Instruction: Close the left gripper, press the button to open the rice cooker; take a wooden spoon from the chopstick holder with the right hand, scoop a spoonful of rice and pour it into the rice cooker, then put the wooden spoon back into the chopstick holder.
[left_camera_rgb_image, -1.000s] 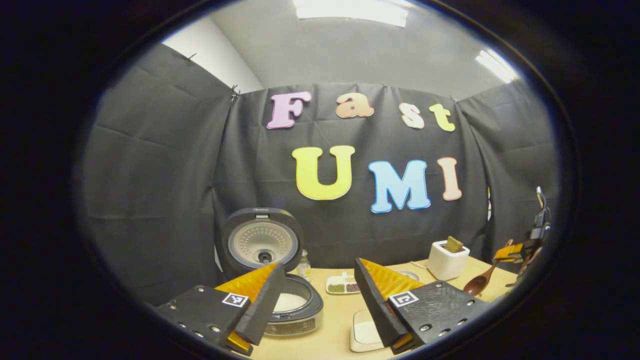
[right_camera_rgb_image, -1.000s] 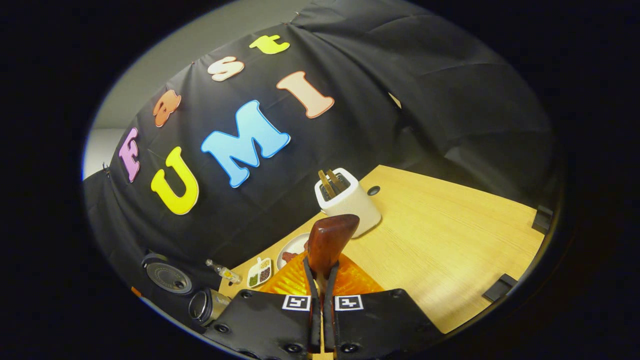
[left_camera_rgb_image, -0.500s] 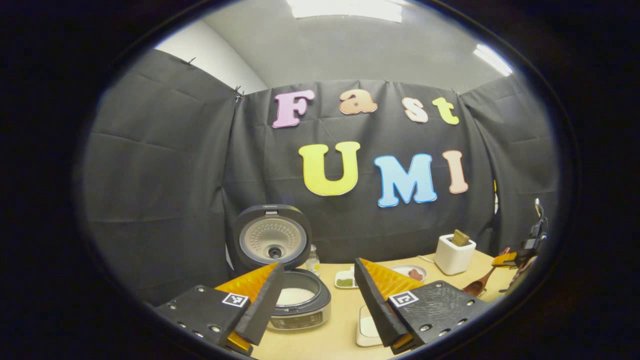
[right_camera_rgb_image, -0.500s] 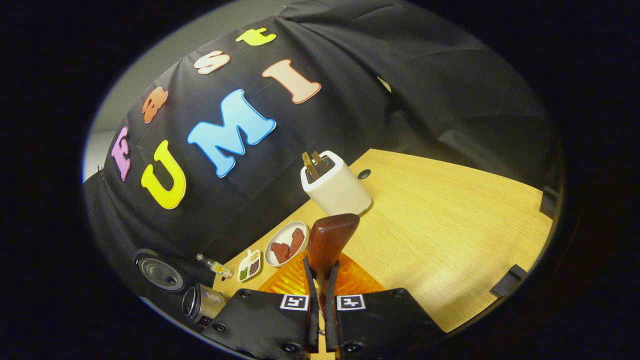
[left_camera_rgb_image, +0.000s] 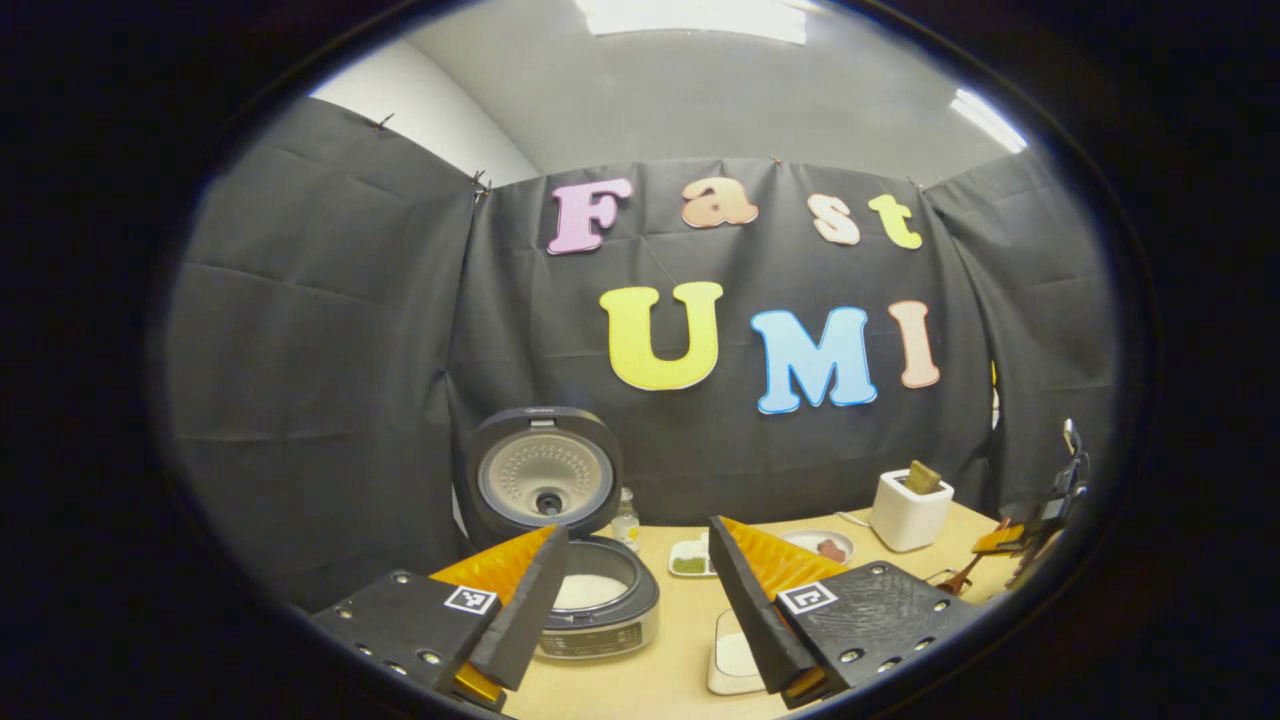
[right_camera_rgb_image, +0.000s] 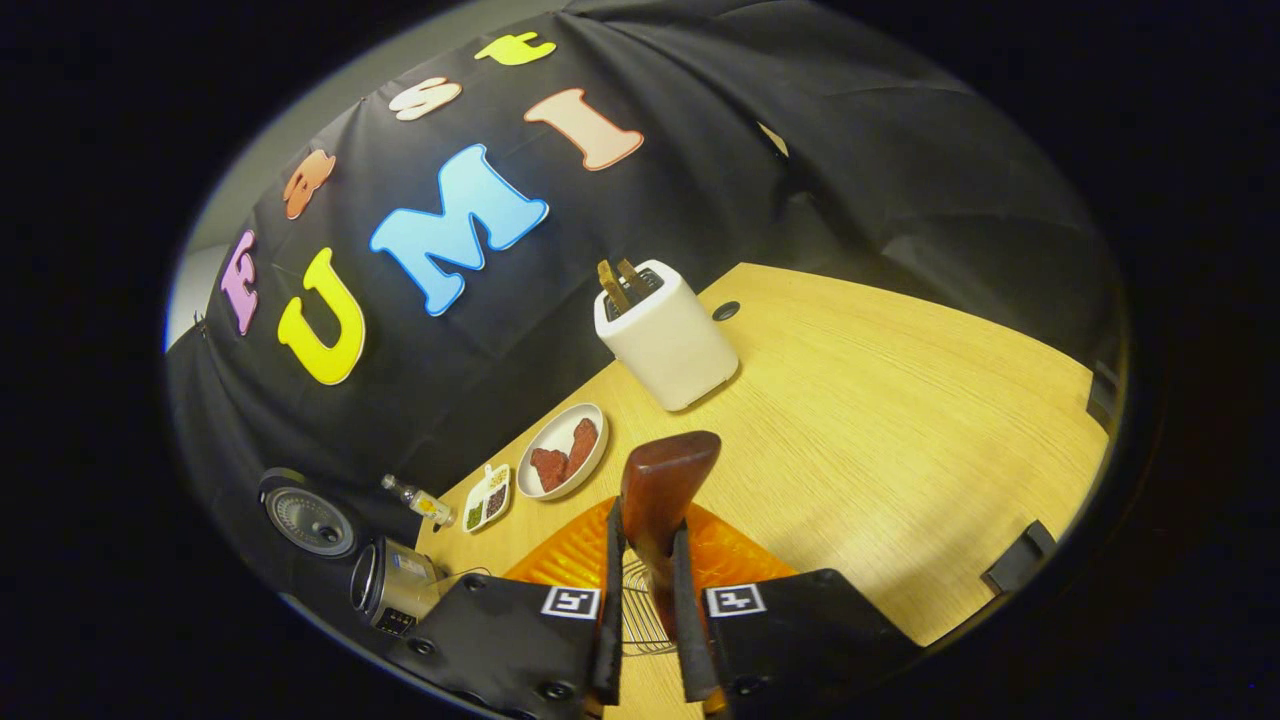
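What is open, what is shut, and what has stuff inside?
rice cooker, lid up, white rice in the pot.
left gripper, open, holding nothing.
right gripper, a finger on each side of the wooden spoon; whether both press is unclear.
white holder, upright, sticks inside.
round dish, reddish pieces in it.

A light wooden table (right_camera_rgb_image: 900, 420) fills the lower right of the right gripper view; a white chopstick holder (right_camera_rgb_image: 668, 335) stands near its far edge; a plate (right_camera_rgb_image: 563, 463) and a small divided dish (right_camera_rgb_image: 486, 497) sit left of centre; the open rice cooker (right_camera_rgb_image: 392, 598) stands at lower left.
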